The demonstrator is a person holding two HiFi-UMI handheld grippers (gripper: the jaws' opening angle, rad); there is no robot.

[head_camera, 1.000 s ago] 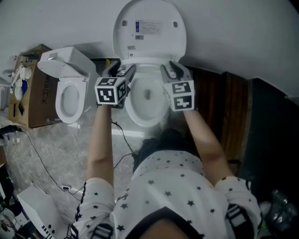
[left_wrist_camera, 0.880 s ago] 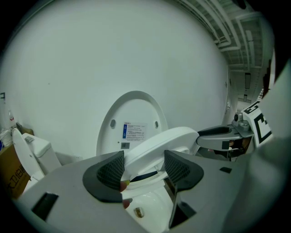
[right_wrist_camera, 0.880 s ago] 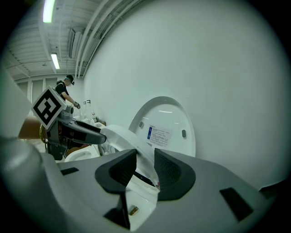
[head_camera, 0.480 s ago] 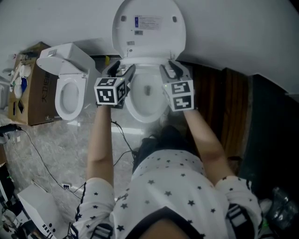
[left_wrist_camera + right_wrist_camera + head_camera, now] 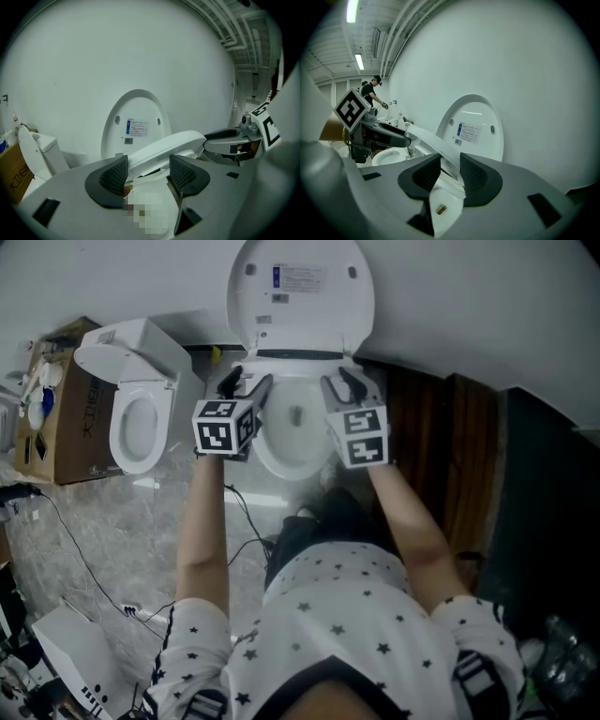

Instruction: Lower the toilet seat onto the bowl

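Note:
The white toilet's lid (image 5: 300, 292) stands upright against the wall. The toilet seat (image 5: 272, 460) is tilted over the bowl (image 5: 298, 418), with a gripper on each side. My left gripper (image 5: 246, 390) is shut on the seat's left rim; in the left gripper view the seat (image 5: 164, 147) runs between the pads of that gripper (image 5: 147, 164). My right gripper (image 5: 345, 385) is shut on the right rim, and the seat (image 5: 424, 138) passes between the pads of that gripper (image 5: 449, 164). Each gripper view shows the lid (image 5: 136, 131) (image 5: 473, 129) behind the seat.
A second toilet (image 5: 141, 418) with its seat up stands to the left, beside a cardboard box (image 5: 61, 427). Cables (image 5: 84, 568) trail over the marbled floor. A dark wooden panel (image 5: 450, 456) lies at the right. A person (image 5: 370, 91) stands far off in the right gripper view.
Both grippers have sunk a little and drawn back from the lid with the seat held between them. More of the upright lid shows above the seat.

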